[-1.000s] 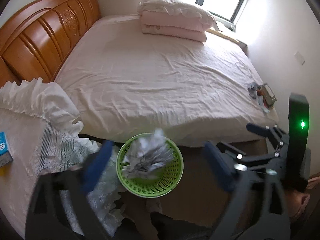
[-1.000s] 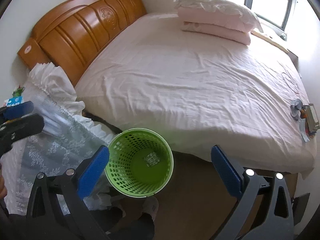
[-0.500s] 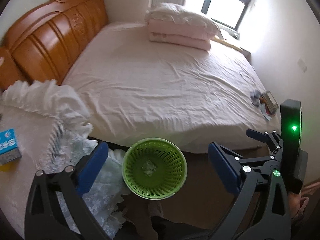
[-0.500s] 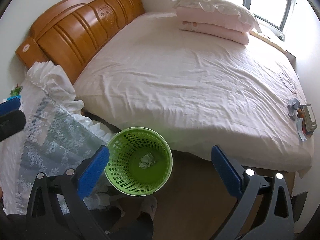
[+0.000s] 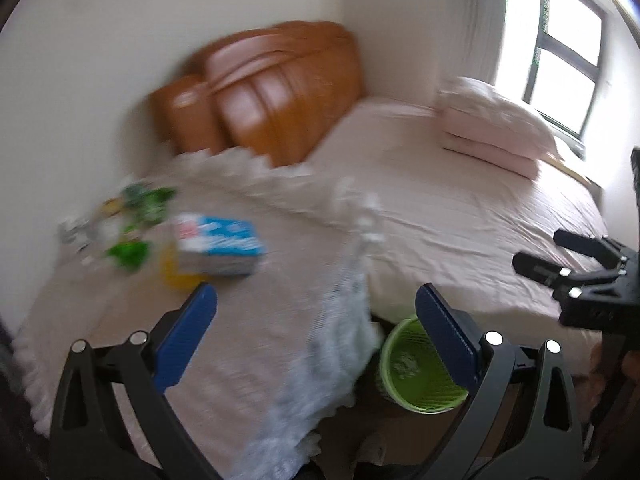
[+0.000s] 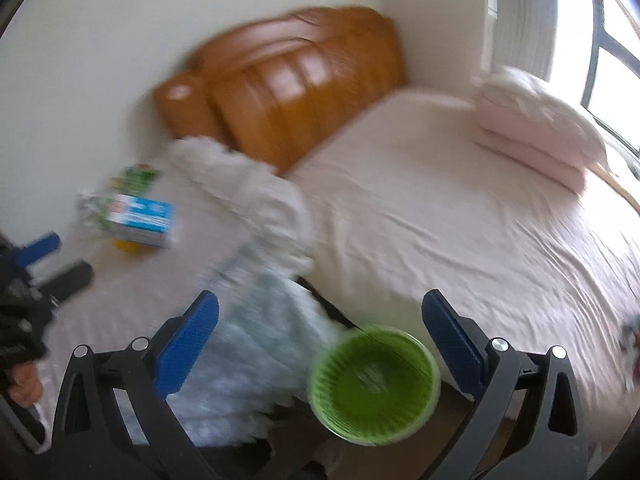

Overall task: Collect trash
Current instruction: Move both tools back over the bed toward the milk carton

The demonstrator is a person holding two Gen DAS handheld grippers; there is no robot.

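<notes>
Motion-blurred green litter [image 5: 138, 216] by the wall; basket [image 6: 374, 384] contents an unreadable smear.

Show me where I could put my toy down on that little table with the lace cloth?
The near part of the lace-covered bedside table, between the blue-and-white box and the open left gripper, is bare. The far corner by the wall is crowded with blurry green wrappers. The wide pink bed has room too.

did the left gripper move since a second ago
Yes. The left gripper swung left, away from the green basket, toward the blue box on the bedside table.
</notes>
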